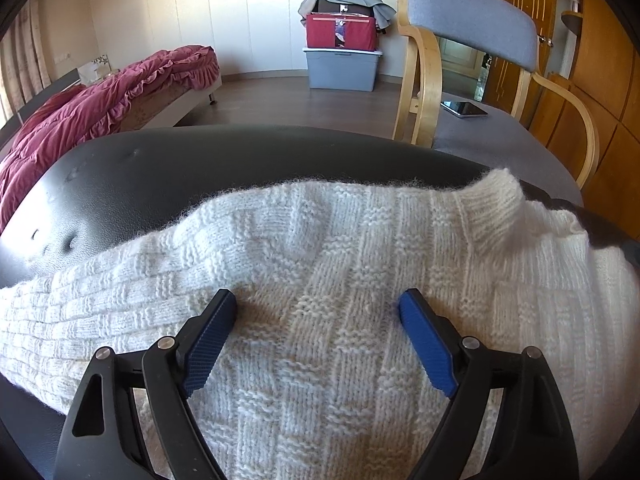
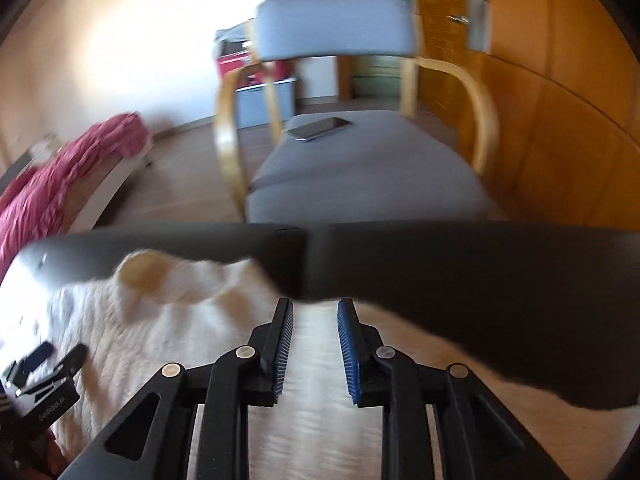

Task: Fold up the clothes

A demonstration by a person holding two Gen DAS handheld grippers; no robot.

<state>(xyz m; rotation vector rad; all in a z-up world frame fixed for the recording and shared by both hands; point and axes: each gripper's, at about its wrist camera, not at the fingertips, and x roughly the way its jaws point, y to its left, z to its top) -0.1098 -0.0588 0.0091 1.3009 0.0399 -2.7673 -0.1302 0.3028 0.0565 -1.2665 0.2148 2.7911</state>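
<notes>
One cream basket-weave knit sweater (image 1: 320, 280), spread flat

White sweater (image 1: 320, 280) on black table (image 1: 160, 168)

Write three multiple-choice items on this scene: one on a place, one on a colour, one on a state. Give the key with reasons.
1. Where does the dark flat phone lie?
A. on the grey chair seat
B. on the bed
C. on the sweater

2. What colour is the box on the grey plastic bin?
A. green
B. red
C. yellow

3. How do the left gripper jaws stand?
A. shut on fabric
B. wide open over the white knitted sweater
C. holding the phone

Key: A, phone rests on the grey chair seat; B, the red box sits on it; B, a wide gap shows.
</notes>
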